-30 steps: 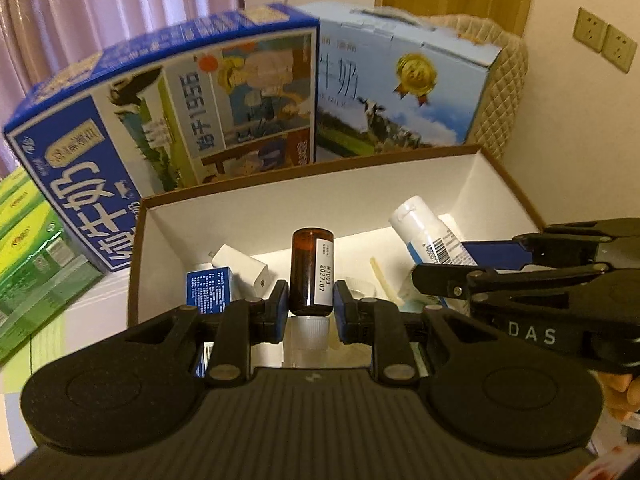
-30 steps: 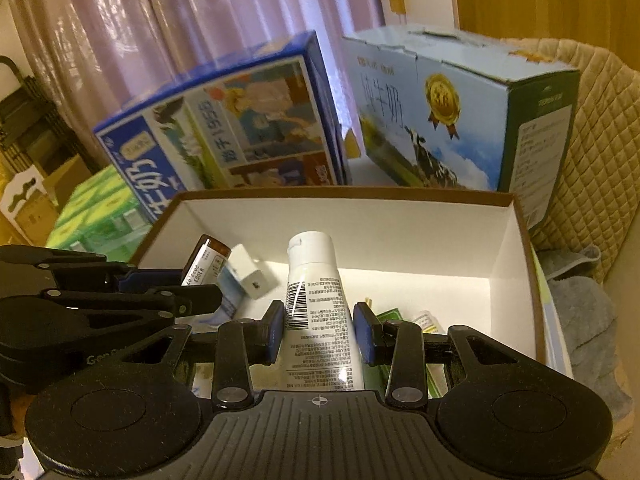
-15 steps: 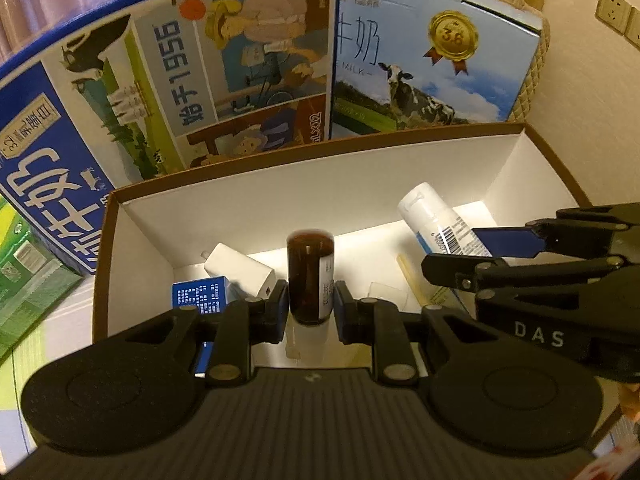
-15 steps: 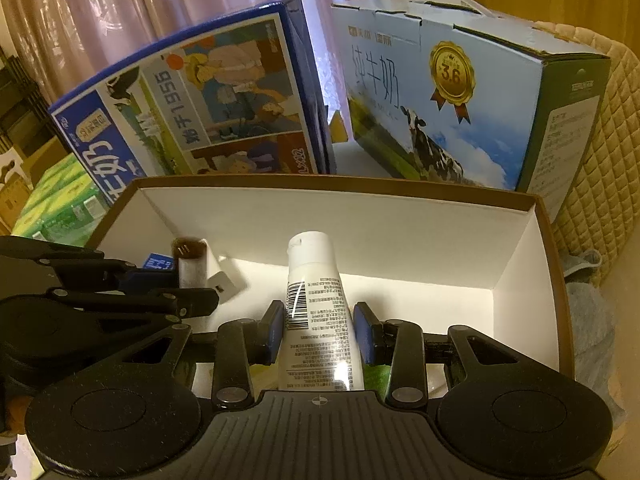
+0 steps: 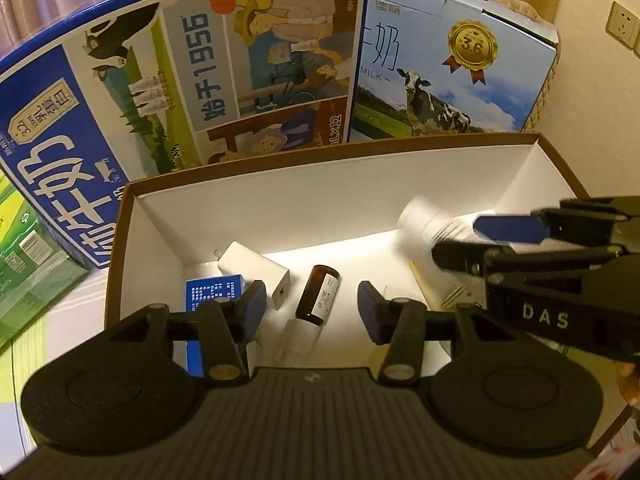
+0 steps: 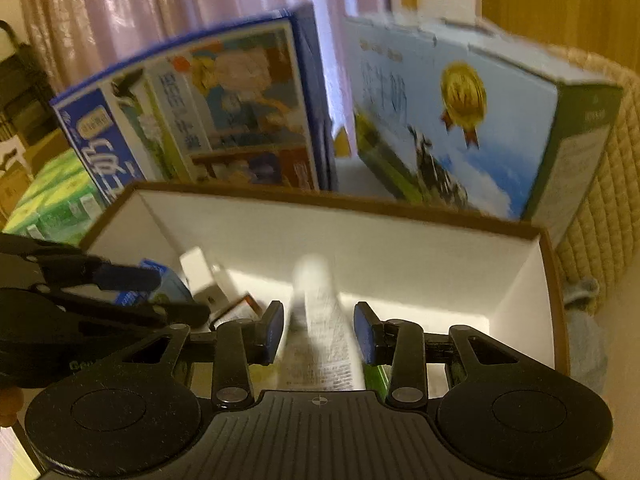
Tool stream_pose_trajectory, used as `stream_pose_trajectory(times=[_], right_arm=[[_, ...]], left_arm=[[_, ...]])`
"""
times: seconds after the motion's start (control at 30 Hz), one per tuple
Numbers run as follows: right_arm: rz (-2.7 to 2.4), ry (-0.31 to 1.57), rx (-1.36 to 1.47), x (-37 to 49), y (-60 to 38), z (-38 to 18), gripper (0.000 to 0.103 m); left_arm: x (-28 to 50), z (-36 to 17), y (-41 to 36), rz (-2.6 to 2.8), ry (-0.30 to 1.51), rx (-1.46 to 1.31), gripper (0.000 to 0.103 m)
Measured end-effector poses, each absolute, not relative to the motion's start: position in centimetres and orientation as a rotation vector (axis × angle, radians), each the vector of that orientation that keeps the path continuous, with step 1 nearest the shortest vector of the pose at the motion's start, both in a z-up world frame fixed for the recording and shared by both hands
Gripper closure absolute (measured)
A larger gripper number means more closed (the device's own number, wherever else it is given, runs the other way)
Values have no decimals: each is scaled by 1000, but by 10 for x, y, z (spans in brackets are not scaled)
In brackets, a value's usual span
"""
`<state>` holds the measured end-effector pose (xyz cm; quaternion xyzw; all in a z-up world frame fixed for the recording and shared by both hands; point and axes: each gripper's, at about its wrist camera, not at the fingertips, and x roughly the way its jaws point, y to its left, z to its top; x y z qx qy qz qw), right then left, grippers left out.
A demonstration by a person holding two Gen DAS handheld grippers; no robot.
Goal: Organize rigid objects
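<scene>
A brown-edged white cardboard box holds the items. A small brown bottle lies on the box floor between the spread fingers of my open left gripper, free of both pads. A white tube sits blurred between the pads of my right gripper, whose jaws stand slightly apart from it. The tube also shows in the left wrist view, with the right gripper around it. The left gripper appears at the left of the right wrist view.
Inside the box lie a white charger block, a small blue carton and a thin wooden stick. Two large milk cartons stand behind the box. Green cartons sit at the left.
My left gripper has opened and the brown bottle has dropped flat onto the box floor. My right gripper's jaws have spread off the white tube, which blurs as it moves.
</scene>
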<state>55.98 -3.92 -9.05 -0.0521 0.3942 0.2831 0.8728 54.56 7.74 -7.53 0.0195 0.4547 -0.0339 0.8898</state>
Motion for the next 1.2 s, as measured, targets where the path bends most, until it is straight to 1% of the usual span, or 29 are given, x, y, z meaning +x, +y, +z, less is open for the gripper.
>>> stream_pose_trajectory(times=[0.03, 0.1, 0.13, 0.2, 0.23, 0.27, 0.4, 0.5, 0.7, 1.03, 1.2], right_arm=[[588, 814, -114, 559, -39, -89, 66], [582, 807, -115, 557, -40, -86, 56], [587, 806, -106, 556, -43, -84, 55], [597, 808, -86, 551, -51, -80, 51], [600, 811, -83, 548, -53, -78, 50], [601, 812, -81, 546, -56, -76, 48], [594, 817, -60, 532, -69, -68, 40], [594, 821, -38, 520, -77, -60, 38], [604, 821, -2, 490, -91, -44, 35], [600, 833, 9, 436, -113, -25, 34], [598, 829, 3, 410, -124, -21, 34]], left_arm=[[544, -74, 78, -71, 942, 36, 54], [540, -71, 79, -67, 936, 28, 53], [537, -69, 80, -65, 935, 25, 51], [531, -64, 81, -66, 923, 18, 45], [526, -60, 81, -64, 916, 15, 41], [523, -58, 81, -64, 910, 14, 39], [509, -47, 80, -65, 895, 4, 39], [494, -38, 78, -65, 880, 1, 39], [459, -17, 75, -54, 833, -15, 32], [387, 12, 60, -17, 770, -46, 31], [351, 17, 52, -1, 775, -75, 31]])
